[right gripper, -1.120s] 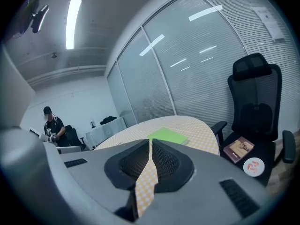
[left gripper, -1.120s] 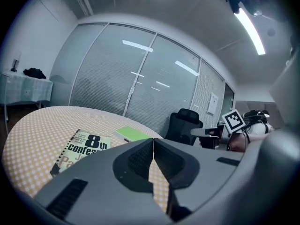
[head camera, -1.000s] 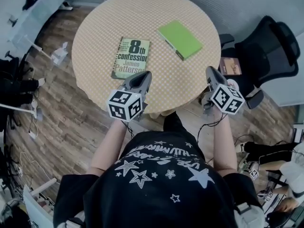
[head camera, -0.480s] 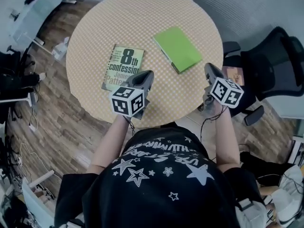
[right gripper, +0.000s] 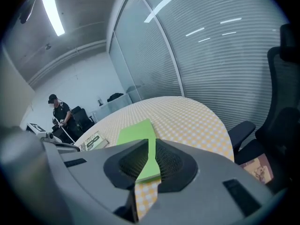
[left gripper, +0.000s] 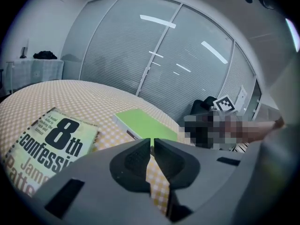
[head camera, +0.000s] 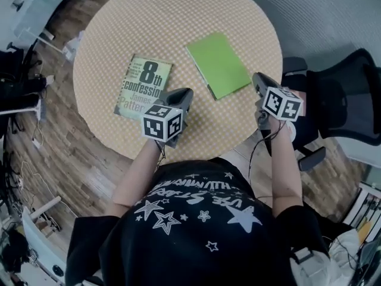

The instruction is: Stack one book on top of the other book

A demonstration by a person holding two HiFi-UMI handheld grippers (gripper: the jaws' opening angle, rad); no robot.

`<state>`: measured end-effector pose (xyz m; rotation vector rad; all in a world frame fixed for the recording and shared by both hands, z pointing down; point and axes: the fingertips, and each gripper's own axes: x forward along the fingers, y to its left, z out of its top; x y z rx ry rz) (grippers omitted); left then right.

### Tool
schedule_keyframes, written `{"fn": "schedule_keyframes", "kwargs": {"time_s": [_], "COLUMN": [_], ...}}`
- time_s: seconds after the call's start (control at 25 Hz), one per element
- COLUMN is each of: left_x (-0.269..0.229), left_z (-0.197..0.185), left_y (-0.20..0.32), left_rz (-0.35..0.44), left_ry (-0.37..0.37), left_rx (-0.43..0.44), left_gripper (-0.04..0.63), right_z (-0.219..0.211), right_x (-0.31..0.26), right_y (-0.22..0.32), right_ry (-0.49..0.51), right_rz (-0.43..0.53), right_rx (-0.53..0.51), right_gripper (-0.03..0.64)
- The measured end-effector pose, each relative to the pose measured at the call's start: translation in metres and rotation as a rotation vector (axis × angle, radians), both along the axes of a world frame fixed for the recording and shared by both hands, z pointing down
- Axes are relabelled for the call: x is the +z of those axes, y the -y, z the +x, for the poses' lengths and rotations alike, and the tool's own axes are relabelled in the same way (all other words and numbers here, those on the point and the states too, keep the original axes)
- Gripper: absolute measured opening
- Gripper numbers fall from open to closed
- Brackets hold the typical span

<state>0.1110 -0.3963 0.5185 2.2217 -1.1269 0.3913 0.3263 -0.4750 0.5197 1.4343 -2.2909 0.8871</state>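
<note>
Checked and round, the bench (head camera: 250,16) fills the head view, where both tools have come forward over its near edge. The left tool (head camera: 181,94) is now just beside the paperback (head camera: 143,87), and the right tool (head camera: 259,79) is near the green book (head camera: 219,65). Both books lie flat and apart, unmoved. The left gripper view shows jaws pressed together with nothing between them and both books ahead. The right gripper view shows jaws likewise closed and empty, aimed at the green book. Stacking has not begun. This reads as the approach, and the jaws must open before any grasp.
</note>
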Motion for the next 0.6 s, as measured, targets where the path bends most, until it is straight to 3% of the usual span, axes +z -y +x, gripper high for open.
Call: {"fn": "schedule_keyframes", "kwargs": {"time_s": [0.12,0.2,0.28,0.36,0.48,0.6], "left_x": [0.017,0.029,0.039,0.046,0.055,0.067], "left_z": [0.008,0.017,0.027,0.037,0.052,0.057], "left_y": [0.006,0.009,0.01,0.012,0.018,0.027], "left_rz": [-0.054,-0.099,-0.138,-0.169,-0.196,-0.219], "left_ry": [-0.009,-0.025,-0.036,-0.044,-0.056,-0.035], "left_rx": [-0.027,-0.029,-0.025,-0.012,0.006,-0.011], "left_gripper": [0.032,0.139,0.144,0.192,0.277,0.306], "right_z": [0.0,-0.002,-0.003,-0.005,-0.01,-0.016], "right_x": [0.019,0.032,0.043,0.052,0.061,0.072], "right_y": [0.011,0.016,0.021,0.025,0.033,0.036], "right_ry": [0.007,0.014,0.016,0.028,0.064,0.083], "right_rz": [-0.057,-0.095,-0.128,-0.152,-0.179,-0.22], "right_rx": [-0.047,-0.079,-0.113,-0.148,-0.196,-0.243], "right_gripper": [0.037,0.037,0.038,0.045,0.109,0.147]}}
